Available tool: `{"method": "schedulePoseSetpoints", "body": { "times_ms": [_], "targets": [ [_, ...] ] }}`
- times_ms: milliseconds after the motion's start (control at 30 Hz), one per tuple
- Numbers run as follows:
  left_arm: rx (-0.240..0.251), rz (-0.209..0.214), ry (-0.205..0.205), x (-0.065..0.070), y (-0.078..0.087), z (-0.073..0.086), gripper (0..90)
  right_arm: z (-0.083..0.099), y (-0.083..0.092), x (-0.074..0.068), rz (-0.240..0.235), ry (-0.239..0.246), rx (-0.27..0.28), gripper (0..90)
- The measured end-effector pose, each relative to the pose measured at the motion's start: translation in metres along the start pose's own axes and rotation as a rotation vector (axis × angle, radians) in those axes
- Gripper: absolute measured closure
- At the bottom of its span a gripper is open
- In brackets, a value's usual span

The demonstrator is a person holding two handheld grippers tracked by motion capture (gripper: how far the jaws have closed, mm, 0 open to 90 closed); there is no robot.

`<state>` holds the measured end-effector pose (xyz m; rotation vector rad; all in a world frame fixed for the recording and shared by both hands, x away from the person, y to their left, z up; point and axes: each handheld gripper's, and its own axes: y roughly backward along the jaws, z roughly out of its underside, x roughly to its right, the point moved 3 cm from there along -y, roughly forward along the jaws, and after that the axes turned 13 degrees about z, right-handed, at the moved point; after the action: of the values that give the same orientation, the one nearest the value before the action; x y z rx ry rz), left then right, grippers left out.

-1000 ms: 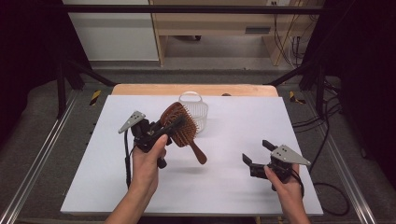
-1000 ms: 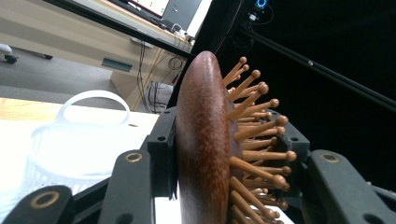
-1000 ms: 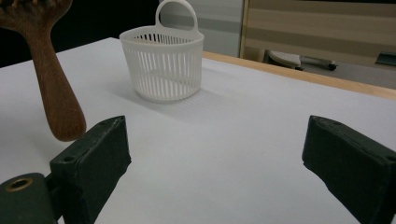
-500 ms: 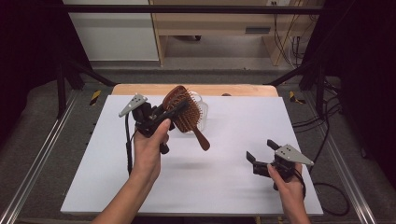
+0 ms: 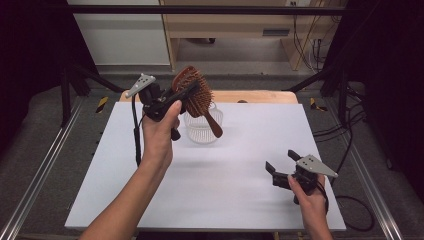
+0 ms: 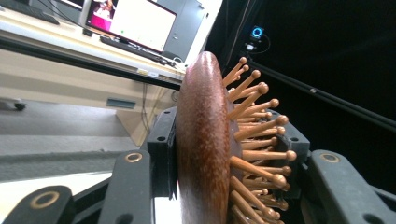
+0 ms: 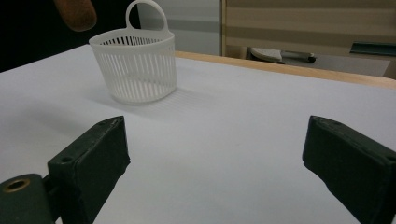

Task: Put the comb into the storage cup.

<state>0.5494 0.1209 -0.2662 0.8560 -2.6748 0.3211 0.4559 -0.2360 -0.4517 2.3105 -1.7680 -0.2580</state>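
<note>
Standing on the white bench (image 5: 235, 185) near the middle of its far edge: one white slatted plastic basket (image 5: 202, 127), upright, with a loop handle at its rim, open top. Held in the air above and just left of that basket: one wooden paddle hairbrush (image 5: 193, 92), brown, with ball-tipped wooden pins; its head is clamped in the left claw (image 5: 175, 97), one jaw flat on the smooth back and the other pressed in among the pins, as the left gripper view shows (image 6: 205, 154). The brush handle slants down and to the right across the basket's rim in the high view; whether it touches the basket cannot be told. The left hand (image 5: 160, 132) carries that gripper raised over the far left part of the bench, a black cable hanging from it. Near the right front corner of the bench: the right claw (image 5: 281, 169), jaws spread wide with nothing between them, held low over the surface by the right hand (image 5: 307, 192). In the right gripper view the basket (image 7: 134, 65) stands well beyond the open jaws, apart from them.
</note>
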Motion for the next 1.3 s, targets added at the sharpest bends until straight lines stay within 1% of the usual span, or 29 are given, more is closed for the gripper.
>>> {"method": "schedulePoseSetpoints", "body": {
  "times_ms": [100,167,200,300,433,567,633,733,933,1033,1133,1300],
  "targets": [
    [0.010,-0.012,-0.008,-0.005,-0.004,-0.005,52.6,0.000,0.000,0.000,-0.002,-0.004,-0.001,7.2],
    [0.017,-0.013,-0.005,-0.008,-0.006,-0.008,52.6,0.000,-0.001,-0.001,-0.001,-0.004,-0.001,6.9],
    [0.014,-0.012,-0.001,-0.010,-0.007,-0.008,52.5,0.000,-0.001,-0.001,-0.005,-0.008,-0.006,6.7],
    [-0.002,-0.013,-0.003,-0.014,-0.011,-0.005,52.5,0.000,-0.001,-0.002,-0.018,0.008,0.000,4.8],
    [0.010,-0.017,0.010,-0.018,-0.013,-0.005,52.5,-0.001,-0.001,-0.003,-0.022,0.016,0.009,4.3],
    [0.026,-0.028,0.026,-0.024,-0.015,-0.009,52.5,0.000,-0.001,-0.003,-0.020,0.019,0.012,4.4],
    [0.037,-0.034,0.034,-0.027,-0.016,-0.011,52.5,0.000,-0.001,-0.002,-0.018,0.011,0.012,4.5],
    [0.049,-0.044,0.037,-0.031,-0.016,-0.014,52.5,0.000,-0.001,-0.002,-0.019,0.011,0.014,4.7],
    [0.056,-0.065,0.031,-0.040,-0.016,-0.016,52.4,0.000,-0.002,-0.003,-0.025,0.011,0.011,5.0],
    [0.064,-0.073,0.039,-0.046,-0.017,-0.017,52.4,0.001,-0.002,-0.003,-0.028,0.007,0.009,5.1],
    [0.068,-0.083,0.033,-0.051,-0.017,-0.017,52.5,0.001,-0.002,-0.003,-0.030,0.007,0.007,5.2],
    [0.069,-0.099,0.039,-0.059,-0.018,-0.014,52.4,0.001,-0.002,-0.001,-0.028,0.008,0.013,5.3]
  ]
}}
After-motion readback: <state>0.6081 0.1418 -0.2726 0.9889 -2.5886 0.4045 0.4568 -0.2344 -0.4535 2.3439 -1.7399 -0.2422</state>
